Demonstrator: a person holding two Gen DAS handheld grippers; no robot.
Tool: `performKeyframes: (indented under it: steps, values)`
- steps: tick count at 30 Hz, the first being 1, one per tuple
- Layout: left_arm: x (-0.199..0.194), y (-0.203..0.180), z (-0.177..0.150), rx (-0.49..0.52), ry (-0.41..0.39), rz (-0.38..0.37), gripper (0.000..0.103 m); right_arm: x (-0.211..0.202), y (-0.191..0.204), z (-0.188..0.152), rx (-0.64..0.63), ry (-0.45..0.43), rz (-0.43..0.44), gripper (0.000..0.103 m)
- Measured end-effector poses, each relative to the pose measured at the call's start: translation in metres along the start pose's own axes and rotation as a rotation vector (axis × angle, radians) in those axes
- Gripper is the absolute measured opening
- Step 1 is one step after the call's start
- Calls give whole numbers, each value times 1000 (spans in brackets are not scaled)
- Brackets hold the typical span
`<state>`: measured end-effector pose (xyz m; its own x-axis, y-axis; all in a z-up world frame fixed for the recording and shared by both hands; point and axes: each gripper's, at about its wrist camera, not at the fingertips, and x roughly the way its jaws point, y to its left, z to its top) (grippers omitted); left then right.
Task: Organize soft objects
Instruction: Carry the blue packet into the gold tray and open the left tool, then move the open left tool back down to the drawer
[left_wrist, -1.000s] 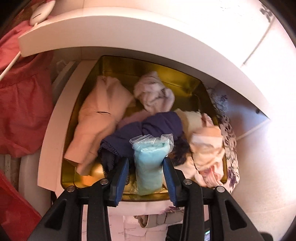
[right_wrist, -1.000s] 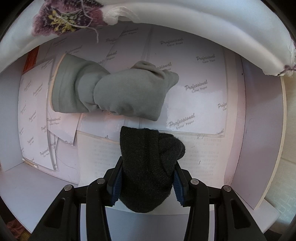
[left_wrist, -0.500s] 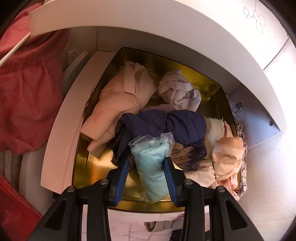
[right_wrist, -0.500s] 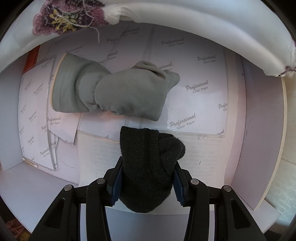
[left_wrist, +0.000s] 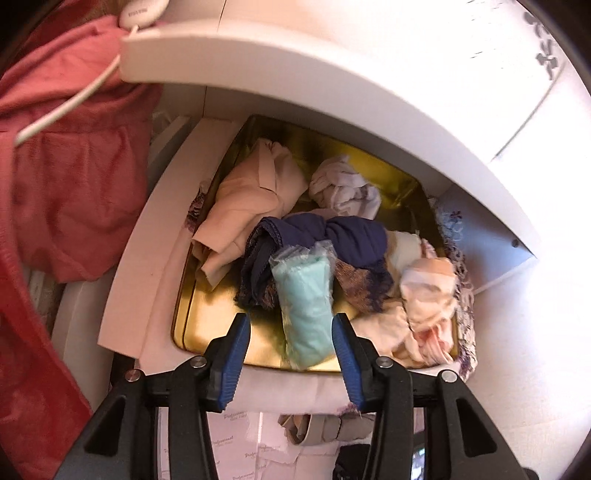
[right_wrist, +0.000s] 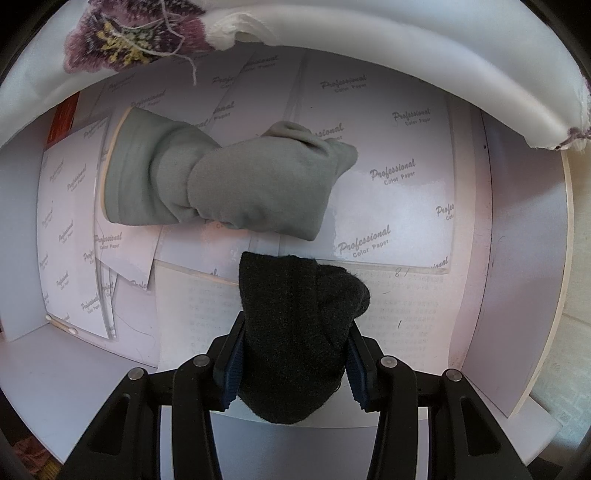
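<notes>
We see the left gripper (left_wrist: 290, 345) with its jaws wide apart over a gold tin (left_wrist: 207, 317). A teal bundle in a clear bag (left_wrist: 304, 304) lies between the jaws, with a visible gap on each side, so the jaws are not gripping it. The bundle rests on the tin's near edge. Just ahead of the jaws sits a navy garment (left_wrist: 332, 236); ahead and to the left lies a beige garment (left_wrist: 243, 206); farther ahead is a white knotted garment (left_wrist: 343, 188); to the right is a peach and pink pile (left_wrist: 424, 306). A red cloth (left_wrist: 74, 184) hangs well to the left.

We see the right gripper (right_wrist: 291, 360) with its jaws closed on a black sock bundle (right_wrist: 295, 332), which sticks out ahead of the jaws. Ahead of it, and apart from it, a grey sock bundle (right_wrist: 229, 184) lies on sheets of printed paper (right_wrist: 399, 177) lining a white compartment (right_wrist: 524, 258).
</notes>
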<state>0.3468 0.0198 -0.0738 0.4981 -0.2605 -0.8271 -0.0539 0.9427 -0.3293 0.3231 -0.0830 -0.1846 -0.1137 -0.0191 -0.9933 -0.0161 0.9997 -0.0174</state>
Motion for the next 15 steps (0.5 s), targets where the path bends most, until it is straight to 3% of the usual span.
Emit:
performKeyframes:
  steps: [6,15]
  values:
    - [-23,-3,-34,56,-13,-10,46,1,-4,1,15,1,13,48]
    - [-6,-9,-85,113,125,-2,46,-1,-14,0,37,-7,28,47]
